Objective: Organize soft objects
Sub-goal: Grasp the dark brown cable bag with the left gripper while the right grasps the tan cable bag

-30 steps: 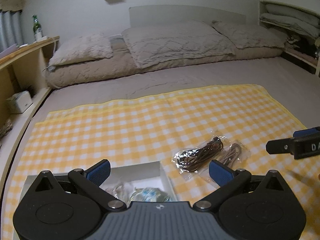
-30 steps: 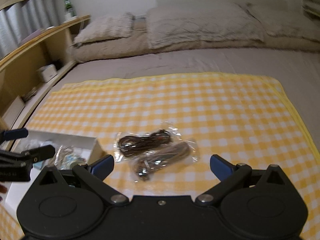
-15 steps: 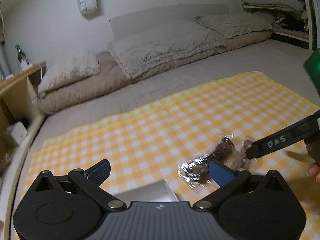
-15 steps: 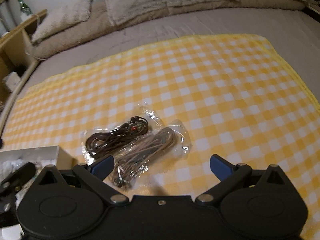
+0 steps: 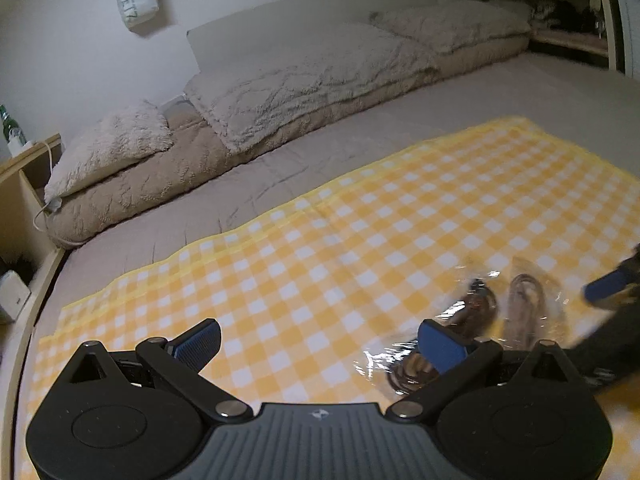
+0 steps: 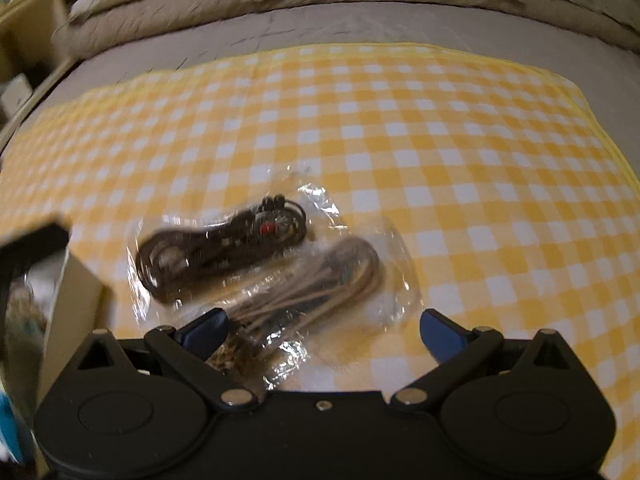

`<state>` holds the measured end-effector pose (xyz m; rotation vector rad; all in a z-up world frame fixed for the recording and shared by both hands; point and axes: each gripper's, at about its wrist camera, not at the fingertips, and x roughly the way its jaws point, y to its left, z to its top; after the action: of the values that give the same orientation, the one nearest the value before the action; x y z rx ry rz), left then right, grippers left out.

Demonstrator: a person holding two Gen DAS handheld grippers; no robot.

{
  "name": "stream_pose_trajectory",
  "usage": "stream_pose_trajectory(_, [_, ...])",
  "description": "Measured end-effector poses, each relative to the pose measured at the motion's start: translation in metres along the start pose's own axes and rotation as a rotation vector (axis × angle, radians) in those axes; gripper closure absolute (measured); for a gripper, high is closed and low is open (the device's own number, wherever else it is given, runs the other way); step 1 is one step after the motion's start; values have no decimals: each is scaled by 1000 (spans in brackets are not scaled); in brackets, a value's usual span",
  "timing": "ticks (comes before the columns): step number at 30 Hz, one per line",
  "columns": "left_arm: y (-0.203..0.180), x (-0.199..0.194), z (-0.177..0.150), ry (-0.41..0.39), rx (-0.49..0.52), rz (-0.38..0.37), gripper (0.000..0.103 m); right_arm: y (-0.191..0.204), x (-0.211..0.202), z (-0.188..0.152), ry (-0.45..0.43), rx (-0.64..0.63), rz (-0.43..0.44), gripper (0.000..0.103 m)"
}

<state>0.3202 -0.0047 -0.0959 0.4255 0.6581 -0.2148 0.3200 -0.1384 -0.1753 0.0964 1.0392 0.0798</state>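
Two clear plastic bags lie side by side on the yellow checked cloth point(image 6: 400, 120). One holds a dark brown cord point(image 6: 216, 244), the other a tan cord point(image 6: 320, 280). My right gripper point(image 6: 323, 330) hangs open just above the near end of the tan bag, nothing between its fingers. In the left wrist view the dark bag point(image 5: 460, 320) and the tan bag point(image 5: 524, 308) lie at the lower right, partly behind my right fingertip. My left gripper point(image 5: 320, 340) is open and empty over bare cloth. The right gripper's blue tip point(image 5: 608, 286) enters at the right edge.
A white cardboard box point(image 6: 68, 300) with bagged items inside stands at the left, close to the dark bag. The cloth covers a grey bed point(image 5: 360, 152) with pillows point(image 5: 300, 92) at the head. A wooden shelf point(image 5: 20, 184) runs along the left side.
My right gripper has dropped and moved in towards the tan bag. My left gripper has swung up and to the right, so the box has left its view.
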Motion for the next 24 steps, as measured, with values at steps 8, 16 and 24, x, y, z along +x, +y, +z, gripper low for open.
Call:
stream_pose_trajectory(8, [-13, 44, 13, 65, 90, 46, 0, -26, -6, -16, 32, -121, -14, 0])
stream_pose_trajectory(16, [-47, 59, -1, 203, 318, -46, 0, -51, -19, -20, 52, -202, -71, 0])
stream_pose_trajectory(24, [-54, 41, 1, 194, 275, -244, 13, -67, -36, -13, -11, -127, -53, 1])
